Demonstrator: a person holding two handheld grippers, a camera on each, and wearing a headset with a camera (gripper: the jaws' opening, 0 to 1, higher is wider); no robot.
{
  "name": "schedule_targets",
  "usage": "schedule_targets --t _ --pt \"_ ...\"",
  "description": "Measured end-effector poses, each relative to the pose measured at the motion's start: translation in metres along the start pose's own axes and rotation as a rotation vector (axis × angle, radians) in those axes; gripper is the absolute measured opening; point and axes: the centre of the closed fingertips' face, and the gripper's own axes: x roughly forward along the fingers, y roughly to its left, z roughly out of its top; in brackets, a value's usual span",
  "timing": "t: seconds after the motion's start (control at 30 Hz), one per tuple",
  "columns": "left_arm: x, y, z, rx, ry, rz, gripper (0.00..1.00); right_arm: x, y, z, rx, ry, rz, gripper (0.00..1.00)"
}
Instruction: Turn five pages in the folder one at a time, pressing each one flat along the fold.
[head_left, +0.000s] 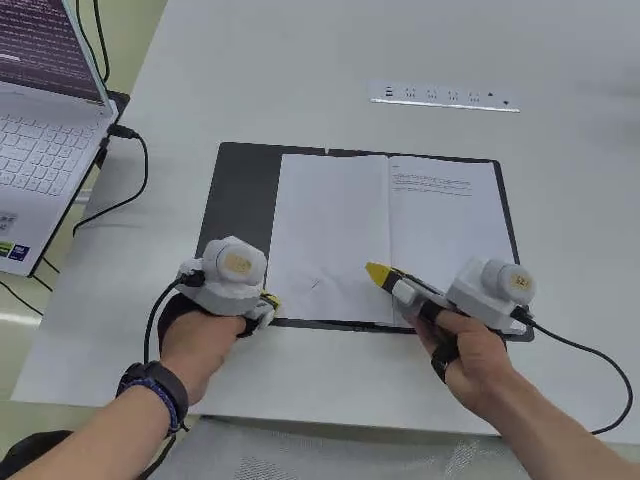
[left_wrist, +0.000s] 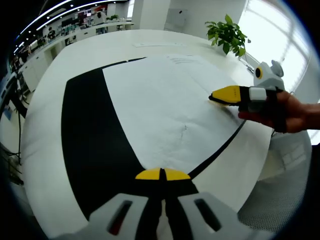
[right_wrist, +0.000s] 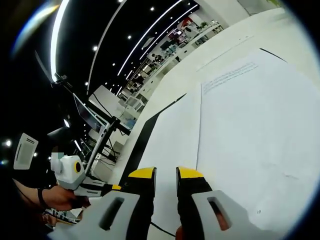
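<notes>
The folder (head_left: 243, 205) lies open and flat on the desk (head_left: 300, 60), with bare black cover at the left and white pages to the right. The left gripper (left_wrist: 162, 174) sits at the cover's near left corner, fingers clenched on nothing. The right gripper (right_wrist: 165, 175) points at the fold near the folder's bottom edge, fingers slightly parted, grasping nothing.

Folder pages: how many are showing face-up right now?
2. A blank page lies left of the fold in the open folder; a page with printed lines at its top lies right of it. Further sheets may be hidden underneath.
</notes>
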Motion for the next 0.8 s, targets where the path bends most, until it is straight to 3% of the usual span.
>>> schedule_targets --t 0.33,0.4,0.53,0.8 --pt "-0.001 0.0 0.0 0.013 -0.006 0.006 0.0 0.015 -0.015 0.03 -0.023 -0.024 0.003 0.08" --pt "0.0 0.0 0.001 0.002 -0.007 0.007 0.0 0.019 -0.019 0.036 0.007 -0.043 0.005 0.07" --pt "0.0 0.001 0.001 -0.019 -0.01 0.005 0.0 0.026 -0.023 0.048 -0.007 -0.059 0.003 0.04" --pt "0.001 0.001 0.001 -0.019 -0.01 0.011 0.0 0.038 -0.031 0.052 -0.02 -0.058 0.006 0.0"
